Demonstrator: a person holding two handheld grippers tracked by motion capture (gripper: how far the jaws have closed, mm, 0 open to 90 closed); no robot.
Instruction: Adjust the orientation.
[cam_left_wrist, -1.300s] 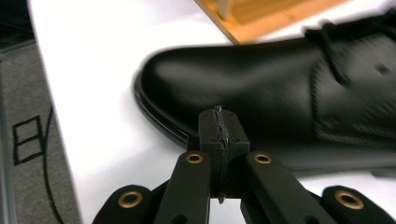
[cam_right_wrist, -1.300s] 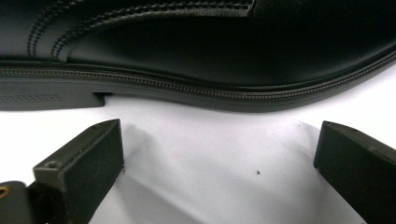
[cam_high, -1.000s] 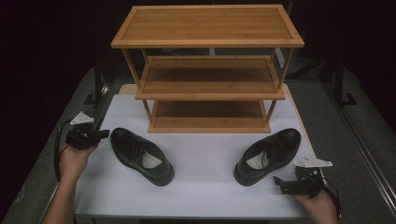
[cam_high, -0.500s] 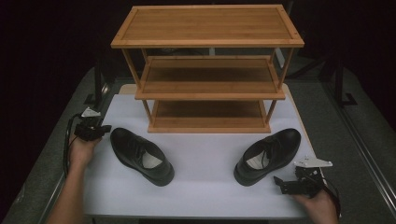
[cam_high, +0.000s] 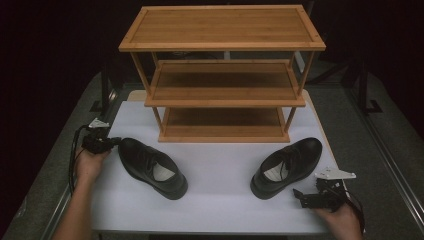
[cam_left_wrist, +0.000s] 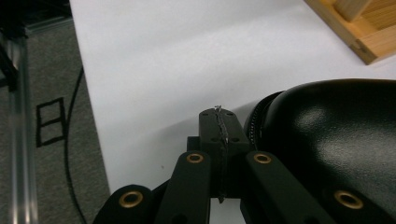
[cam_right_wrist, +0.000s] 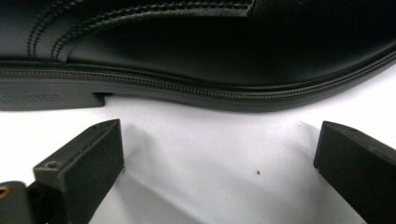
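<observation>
White-covered desk (cam_high: 220, 200) on dark floor | three-tier wooden shoe rack (cam_high: 222, 75), all tiers bare | glossy black leather lace-up shoes: left shoe (cam_high: 152, 167), right shoe (cam_high: 287, 167), both on desk, none shelved | left gripper (cam_high: 114, 143) jaws pressed together, empty, beside left shoe heel | right gripper (cam_high: 298, 196) spread wide, near right shoe, nothing held

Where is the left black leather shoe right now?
In the high view the left black leather shoe lies on the white table at left, before the wooden three-tier rack, its heel beside the shut left gripper.
</observation>
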